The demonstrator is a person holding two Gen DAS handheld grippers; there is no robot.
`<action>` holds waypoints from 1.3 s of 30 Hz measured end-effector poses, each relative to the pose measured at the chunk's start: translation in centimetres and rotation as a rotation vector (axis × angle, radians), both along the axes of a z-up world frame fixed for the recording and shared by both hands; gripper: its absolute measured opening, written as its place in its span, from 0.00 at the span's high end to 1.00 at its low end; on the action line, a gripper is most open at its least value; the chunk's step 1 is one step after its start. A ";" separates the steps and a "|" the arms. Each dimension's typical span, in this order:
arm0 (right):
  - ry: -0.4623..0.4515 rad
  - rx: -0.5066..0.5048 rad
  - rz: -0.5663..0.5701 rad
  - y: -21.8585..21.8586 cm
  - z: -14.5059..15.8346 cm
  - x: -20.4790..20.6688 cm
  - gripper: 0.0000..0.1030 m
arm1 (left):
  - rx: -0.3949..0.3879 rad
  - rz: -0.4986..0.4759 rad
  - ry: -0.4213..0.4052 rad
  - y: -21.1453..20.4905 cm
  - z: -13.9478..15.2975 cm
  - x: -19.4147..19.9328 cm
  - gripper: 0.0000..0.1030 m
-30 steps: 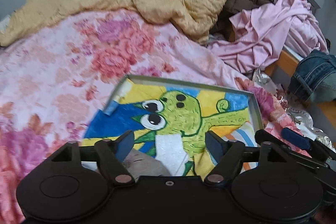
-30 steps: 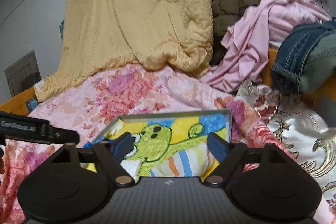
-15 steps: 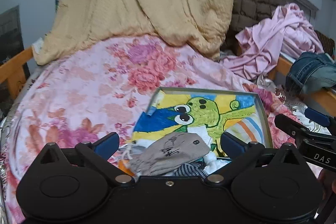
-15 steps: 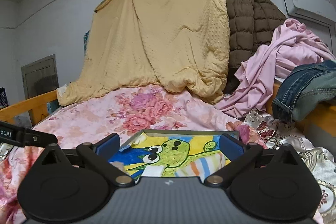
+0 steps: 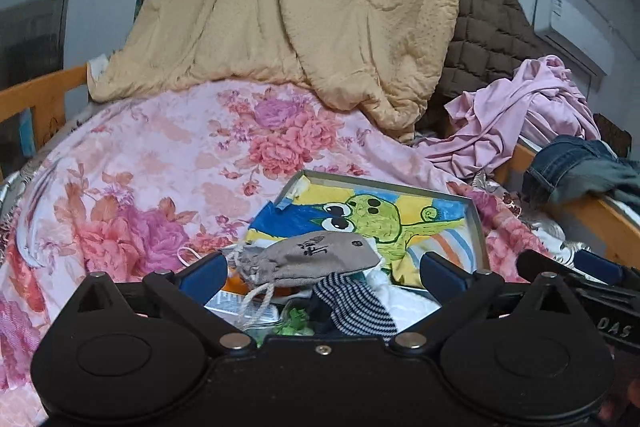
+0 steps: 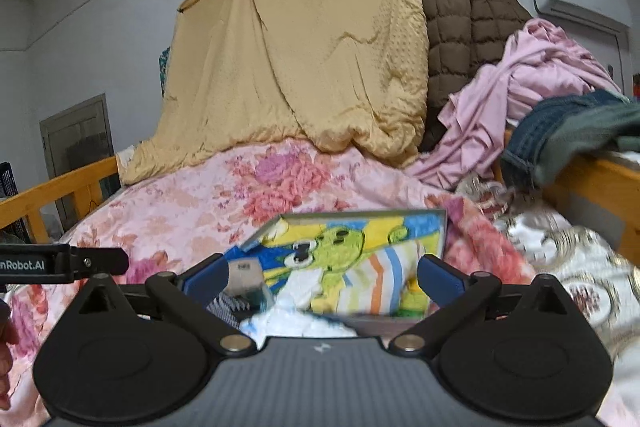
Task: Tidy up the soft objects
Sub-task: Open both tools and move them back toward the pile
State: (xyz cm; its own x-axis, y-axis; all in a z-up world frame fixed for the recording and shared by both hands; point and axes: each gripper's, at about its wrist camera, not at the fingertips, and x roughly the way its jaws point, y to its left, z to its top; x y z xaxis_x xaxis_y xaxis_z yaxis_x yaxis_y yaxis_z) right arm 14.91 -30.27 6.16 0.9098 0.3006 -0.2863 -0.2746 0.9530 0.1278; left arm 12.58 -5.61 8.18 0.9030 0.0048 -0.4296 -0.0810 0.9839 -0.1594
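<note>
Holding both hand-held grippers, left (image 5: 320, 273) and right (image 6: 322, 273), spread empty before the tin (image 5: 478, 227), I'd next grab the pouch (image 5: 308, 259) inside.

Grey pouch (image 5: 316, 259), striped sock (image 5: 354, 309), frog-painted box (image 5: 476, 223)

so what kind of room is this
Most likely a bedroom in a home. A bed with a pink floral bedspread and wooden rail fills the view, a yellow quilt hangs behind it, and loose clothes are piled at the side.
</note>
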 end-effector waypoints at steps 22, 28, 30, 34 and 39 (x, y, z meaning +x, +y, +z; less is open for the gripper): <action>0.227 -0.096 0.023 2.3 -3.9 -5.2 0.01 | 0.067 0.062 0.041 1.6 -5.6 -5.2 0.01; 0.290 -0.122 0.030 2.9 -4.6 -4.3 0.01 | 0.094 0.048 0.130 1.8 -7.1 -5.4 0.01; 0.296 -0.133 0.036 3.0 -4.8 -4.3 0.01 | 0.102 0.048 0.153 1.8 -7.6 -5.5 0.01; 0.307 -0.146 0.046 3.3 -5.0 -4.1 0.01 | 0.095 0.057 0.172 2.1 -8.1 -5.8 0.01; 0.316 -0.159 0.058 3.5 -5.2 -3.9 0.00 | 0.086 0.064 0.177 2.2 -8.2 -6.0 0.01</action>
State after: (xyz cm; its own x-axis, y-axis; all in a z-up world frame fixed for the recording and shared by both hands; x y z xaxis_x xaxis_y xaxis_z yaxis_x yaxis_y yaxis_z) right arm 11.02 -26.73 0.93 0.7517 0.2783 -0.5979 -0.2994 0.9518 0.0667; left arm 6.62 -3.44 0.03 0.8103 0.1035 -0.5768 -0.1633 0.9852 -0.0525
